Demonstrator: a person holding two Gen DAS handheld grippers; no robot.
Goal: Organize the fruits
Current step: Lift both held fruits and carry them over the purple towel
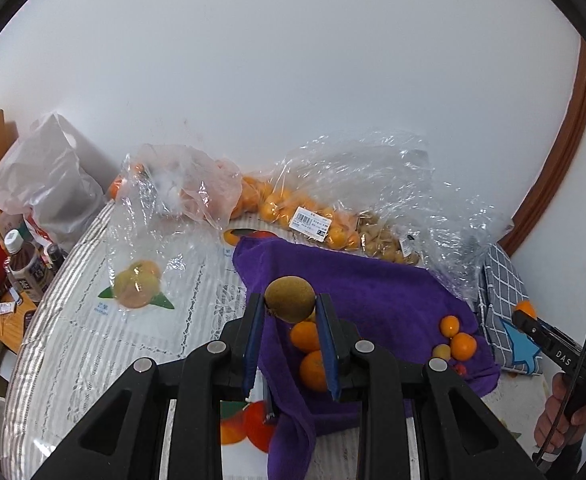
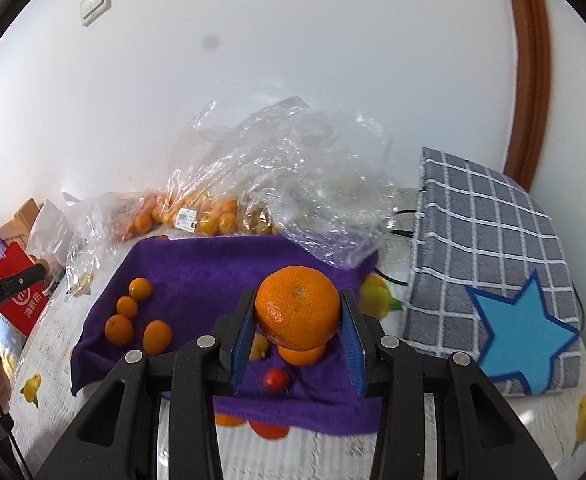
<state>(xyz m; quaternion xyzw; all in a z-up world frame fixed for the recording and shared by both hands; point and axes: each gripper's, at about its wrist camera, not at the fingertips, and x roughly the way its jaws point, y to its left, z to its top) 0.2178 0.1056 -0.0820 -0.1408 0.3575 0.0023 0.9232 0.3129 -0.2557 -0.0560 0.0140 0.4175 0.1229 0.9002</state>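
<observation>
Both angled downward, the left gripper [image 1: 290, 312] and right gripper [image 2: 297, 312] apparently clamp something each.

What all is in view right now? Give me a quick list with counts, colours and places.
kiwi: one, brown, in left gripper
large orange: one, in right gripper
small oranges: several, loose on towel
red fruit: one, small, towel front
purple towel: one, table centre
clear bags: several, holding orange fruit, along wall
checked bag with blue star: one, grey, right
bottles: a few, far left
hand: holding right gripper
</observation>
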